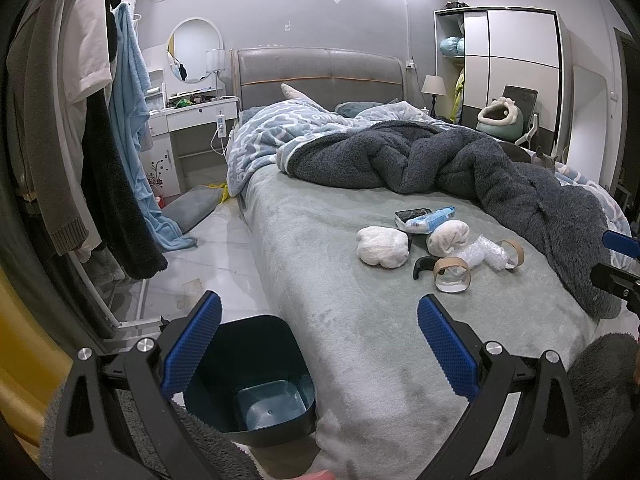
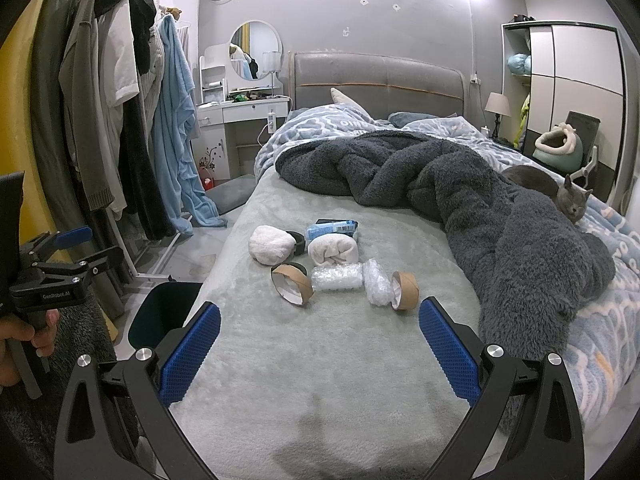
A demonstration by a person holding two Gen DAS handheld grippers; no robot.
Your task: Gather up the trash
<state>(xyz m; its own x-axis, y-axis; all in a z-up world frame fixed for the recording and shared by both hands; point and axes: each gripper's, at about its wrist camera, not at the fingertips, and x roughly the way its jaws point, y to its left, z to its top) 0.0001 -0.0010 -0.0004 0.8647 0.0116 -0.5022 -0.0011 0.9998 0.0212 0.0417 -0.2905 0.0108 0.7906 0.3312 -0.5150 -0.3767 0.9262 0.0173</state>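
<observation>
Trash lies in a cluster on the grey-green bed sheet (image 2: 320,360): two cardboard tape rings (image 2: 292,283) (image 2: 405,290), two bubble-wrap pieces (image 2: 337,278), two white wads (image 2: 270,245) (image 1: 382,247), a blue-white packet (image 2: 331,227) and a black tin (image 1: 412,214). A dark blue bin (image 1: 256,376) stands on the floor at the bed's near left corner. My left gripper (image 1: 319,344) is open and empty above the bin and bed corner. My right gripper (image 2: 320,350) is open and empty, just short of the rings.
A dark grey fleece blanket (image 2: 460,184) lies heaped across the bed. A grey cat (image 2: 574,200) rests on it at the right. A clothes rack (image 2: 120,120) with hanging garments stands left of the bed. A vanity desk (image 2: 244,116) and a wardrobe (image 2: 576,92) stand at the back.
</observation>
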